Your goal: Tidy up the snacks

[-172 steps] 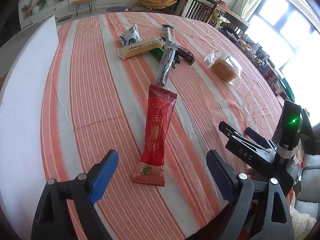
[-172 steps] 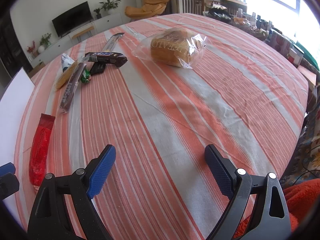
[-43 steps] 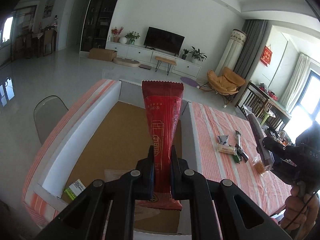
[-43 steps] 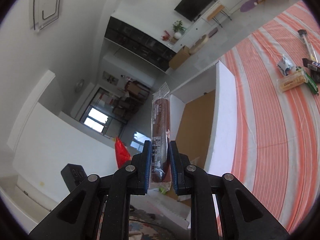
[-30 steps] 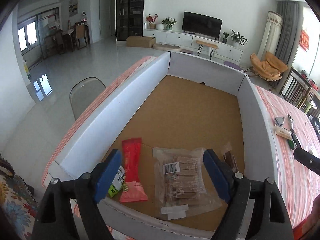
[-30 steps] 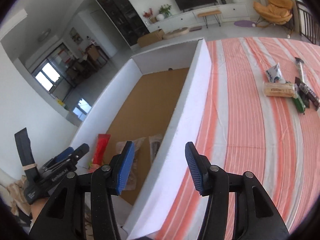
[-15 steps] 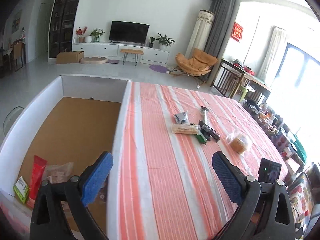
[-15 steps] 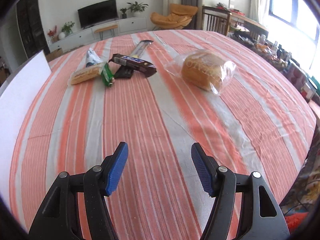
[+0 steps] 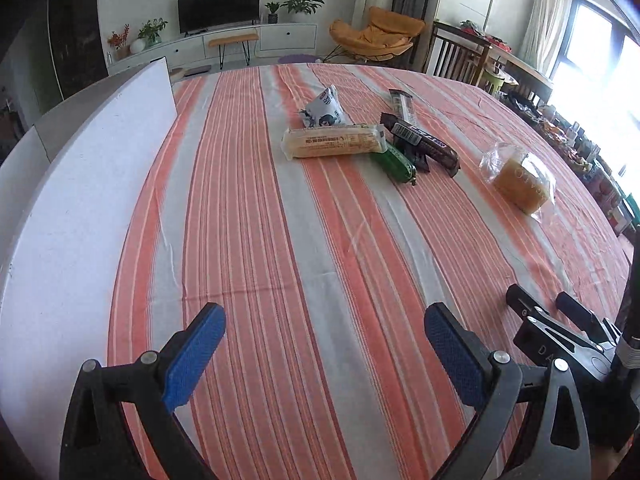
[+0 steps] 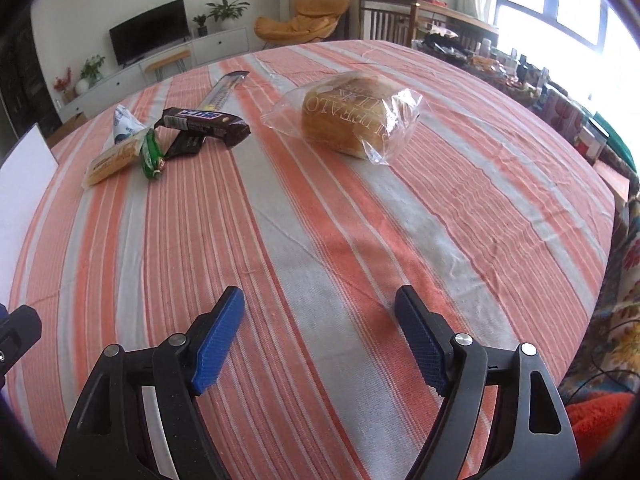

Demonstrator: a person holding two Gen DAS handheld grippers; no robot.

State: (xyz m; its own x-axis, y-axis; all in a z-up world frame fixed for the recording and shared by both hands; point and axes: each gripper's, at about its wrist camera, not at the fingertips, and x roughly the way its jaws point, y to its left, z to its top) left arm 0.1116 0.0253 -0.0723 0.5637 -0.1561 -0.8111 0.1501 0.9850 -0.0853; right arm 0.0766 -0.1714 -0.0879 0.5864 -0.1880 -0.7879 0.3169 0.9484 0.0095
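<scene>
- Two hand-held grippers sit nearest the cameras: the left hand-held gripper and the right hand-held gripper, each with its blue-padded jaws spread wide and nothing between them, both hanging above the striped cloth of the counter.
- One part of the right tool also shows at the lower right edge of the left wrist view, and one corner of the left tool at the lower left edge of the right wrist view.
- One white box wall runs along the counter's left side; its inside is hidden from both cameras, so I cannot tell what it contains.
- Six snacks lie on the cloth, all well beyond the jaws.
- One long pale cracker pack lies crosswise in the cluster at the middle.
- One green wrapped snack lies just beside the cracker pack's right end, touching it.
- One dark chocolate bar rests tilted across a second flat black packet.
- One small white-and-blue pouch stands just behind the cracker pack.
- One slim long stick pack lies farthest back, behind the chocolate bar.
- One bagged bread loaf in clear plastic sits apart to the right of the cluster.
</scene>
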